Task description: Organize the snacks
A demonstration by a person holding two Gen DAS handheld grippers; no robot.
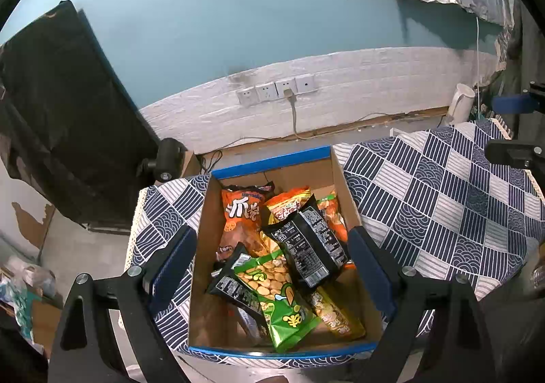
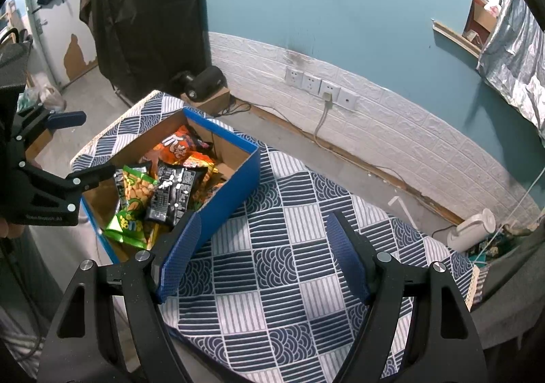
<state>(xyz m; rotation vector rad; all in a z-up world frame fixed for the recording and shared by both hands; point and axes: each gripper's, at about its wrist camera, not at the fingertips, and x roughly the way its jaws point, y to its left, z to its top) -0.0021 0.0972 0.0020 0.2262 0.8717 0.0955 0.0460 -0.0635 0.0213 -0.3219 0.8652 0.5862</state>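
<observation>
1. Black, angular plastic arms of the left gripper [image 1: 272,257] carry blue, finely textured pads [image 1: 175,263]; the jaws stand wide apart and grip nothing, hanging over the near part of a cardboard box [image 1: 272,171].
2. Blue outside and raw brown inside, the rectangular box holds glossy, crinkled snack packets in a loose pile: a green bean packet [image 1: 276,294], a black packet [image 1: 310,246] and an orange packet [image 1: 240,216].
3. To the box's right, the right gripper [image 2: 264,257] is open and empty above the navy-and-white patterned tablecloth [image 2: 289,280]; its left pad [image 2: 180,253] lies just beside the box's blue wall.
4. Bare cloth stretches right of the box to the table's edge; behind runs a white brick-textured wall strip [image 1: 340,90].
</observation>
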